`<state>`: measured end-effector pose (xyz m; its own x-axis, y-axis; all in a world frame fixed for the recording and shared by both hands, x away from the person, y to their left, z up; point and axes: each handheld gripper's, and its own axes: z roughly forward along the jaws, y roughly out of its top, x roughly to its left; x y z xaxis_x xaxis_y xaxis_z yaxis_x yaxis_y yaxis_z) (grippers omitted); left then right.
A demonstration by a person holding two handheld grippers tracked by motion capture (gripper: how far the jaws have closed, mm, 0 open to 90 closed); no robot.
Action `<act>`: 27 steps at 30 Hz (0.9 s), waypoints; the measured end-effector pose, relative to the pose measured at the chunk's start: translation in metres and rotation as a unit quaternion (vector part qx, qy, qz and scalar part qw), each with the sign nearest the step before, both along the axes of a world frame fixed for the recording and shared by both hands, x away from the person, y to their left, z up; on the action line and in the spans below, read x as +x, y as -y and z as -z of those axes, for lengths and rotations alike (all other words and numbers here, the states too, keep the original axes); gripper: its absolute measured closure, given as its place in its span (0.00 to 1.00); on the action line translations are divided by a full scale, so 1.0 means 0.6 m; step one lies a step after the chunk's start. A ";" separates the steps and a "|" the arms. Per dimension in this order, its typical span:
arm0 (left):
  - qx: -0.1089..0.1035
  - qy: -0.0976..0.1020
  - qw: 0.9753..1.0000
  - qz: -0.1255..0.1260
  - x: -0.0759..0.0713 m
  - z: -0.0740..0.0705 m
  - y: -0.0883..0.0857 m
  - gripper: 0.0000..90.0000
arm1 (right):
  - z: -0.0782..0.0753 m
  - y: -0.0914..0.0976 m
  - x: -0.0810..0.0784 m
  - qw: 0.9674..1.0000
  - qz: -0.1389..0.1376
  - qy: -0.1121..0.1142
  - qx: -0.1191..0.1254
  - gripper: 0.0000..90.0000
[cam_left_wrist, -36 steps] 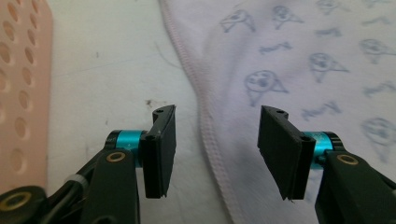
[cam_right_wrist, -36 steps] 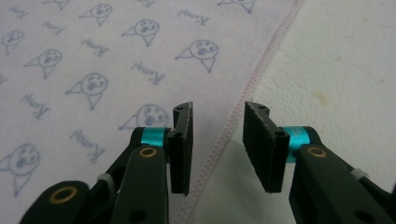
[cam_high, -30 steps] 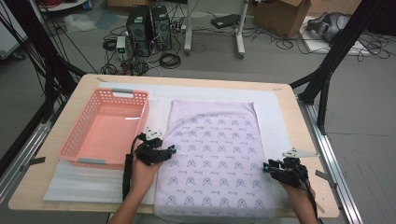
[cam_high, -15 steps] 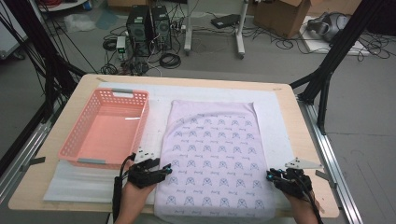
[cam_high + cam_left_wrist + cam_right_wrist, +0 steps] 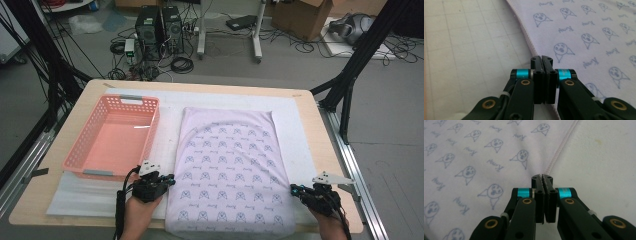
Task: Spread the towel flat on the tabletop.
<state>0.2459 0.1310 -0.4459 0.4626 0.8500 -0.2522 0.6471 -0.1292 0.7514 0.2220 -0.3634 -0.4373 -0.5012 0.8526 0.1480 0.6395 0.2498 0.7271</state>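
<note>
A pale lilac cloth (image 5: 227, 165) printed with small blue animal faces lies flat on the white mat. My left gripper (image 5: 169, 180) is at its left hem near the front. In the left gripper view the jaws (image 5: 541, 58) have just been closing and now meet on the hem of the cloth (image 5: 584, 32). My right gripper (image 5: 295, 190) is at the right hem. In the right gripper view its jaws (image 5: 542, 177) have also just been closing and pinch the stitched edge of the cloth (image 5: 486, 150). The fabric is not lifted.
An empty pink plastic basket (image 5: 155, 125) stands left of the cloth, its near corner close to my left hand. The white gridded mat (image 5: 90, 195) covers most of the wooden table (image 5: 312, 120). Black frame legs and cables lie beyond the far edge.
Both hands have drawn back toward the near edge of the table, the left more than the right. Both pairs of jaws have gone from apart to closed at the cloth's side hems.
</note>
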 end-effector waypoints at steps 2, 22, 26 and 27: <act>-0.004 -0.003 1.000 0.002 -0.006 -0.002 -0.001 0.98 | -0.004 0.007 -0.008 1.000 -0.003 0.000 0.001 0.99; -0.007 0.013 1.000 0.006 0.079 0.006 0.038 0.51 | 0.008 -0.002 0.076 0.999 0.031 0.018 -0.002 0.65; -0.007 0.025 1.000 0.016 0.076 0.009 0.035 0.51 | 0.015 -0.020 0.087 0.998 0.019 0.028 -0.046 0.68; -0.012 0.027 0.999 0.018 0.075 0.010 0.033 0.49 | 0.014 -0.021 0.087 0.997 0.026 0.033 -0.062 0.64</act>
<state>0.2907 0.1112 -0.4517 0.5066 0.8263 -0.2461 0.6001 -0.1330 0.7888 0.2739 -0.3505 -0.4455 -0.4607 0.8875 0.0086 0.6056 0.3072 0.7341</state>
